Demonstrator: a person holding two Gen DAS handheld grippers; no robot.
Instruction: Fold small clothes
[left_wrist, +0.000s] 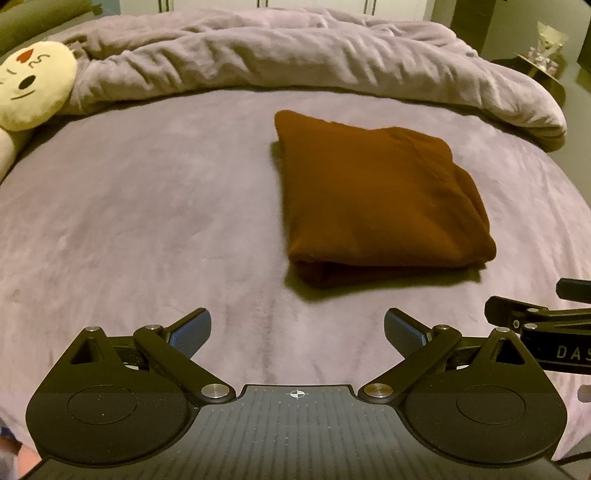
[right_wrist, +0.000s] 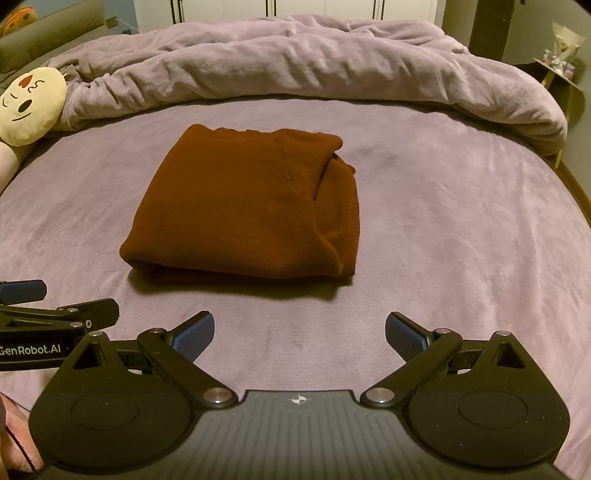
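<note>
A brown garment (left_wrist: 376, 199) lies folded into a thick rectangle on the purple bed sheet (left_wrist: 147, 221). In the right wrist view the garment (right_wrist: 247, 210) lies ahead and a little left. My left gripper (left_wrist: 297, 332) is open and empty, held short of the garment's near edge, with the garment ahead to the right. My right gripper (right_wrist: 299, 336) is open and empty, also short of the near edge. Each gripper shows at the side of the other's view: the right one (left_wrist: 535, 325), the left one (right_wrist: 55, 314).
A bunched purple duvet (left_wrist: 295, 55) lies across the far side of the bed. A cream plush toy with a face (left_wrist: 29, 88) lies at the far left. A small side table with items (right_wrist: 561, 62) stands beyond the bed's right edge.
</note>
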